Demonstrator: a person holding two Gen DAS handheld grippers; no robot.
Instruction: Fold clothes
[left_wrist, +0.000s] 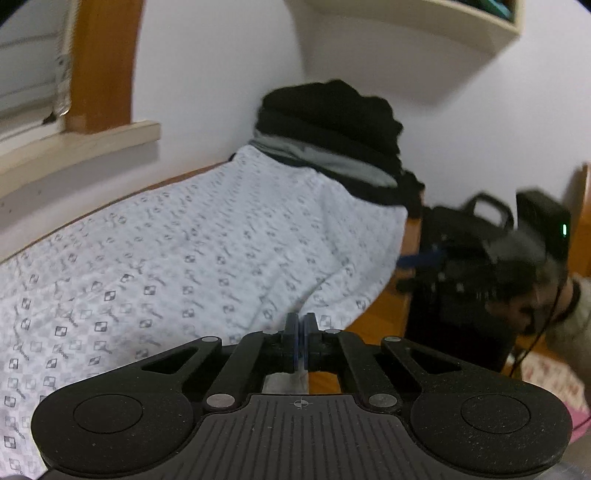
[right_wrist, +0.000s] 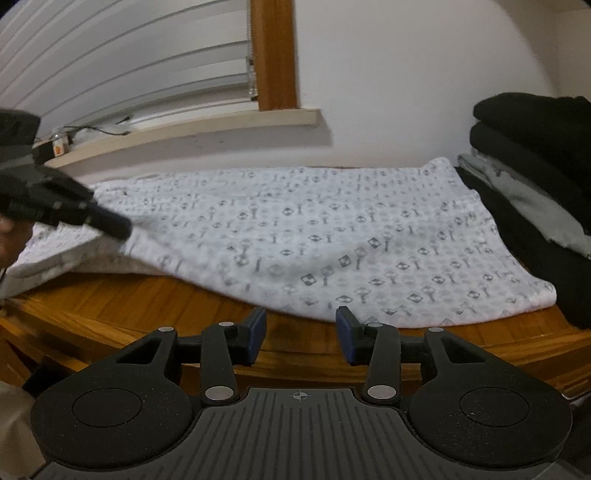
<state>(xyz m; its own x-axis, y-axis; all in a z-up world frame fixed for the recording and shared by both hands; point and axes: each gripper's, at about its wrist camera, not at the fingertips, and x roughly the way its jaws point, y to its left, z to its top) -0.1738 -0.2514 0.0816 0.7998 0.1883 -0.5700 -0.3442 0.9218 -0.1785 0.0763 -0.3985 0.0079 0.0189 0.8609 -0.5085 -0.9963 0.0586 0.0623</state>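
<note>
While your left claw (left_wrist: 300, 334) sits pressed shut at the lower centre of its frame, whether cloth is pinched there you cannot tell. Your right claw (right_wrist: 301, 341) stands partly open and empty over the wooden surface (right_wrist: 147, 306). Beyond it the patterned white garment (right_wrist: 314, 236) spreads across mid-frame. At far right, touching it, rises a stack of folded dark clothes (right_wrist: 535, 147).

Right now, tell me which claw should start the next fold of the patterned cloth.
Probably the left claw: it looks shut on the patterned cloth at its edge, ready to carry it over. The right claw hangs open above the wooden table, short of the near hem.
</note>
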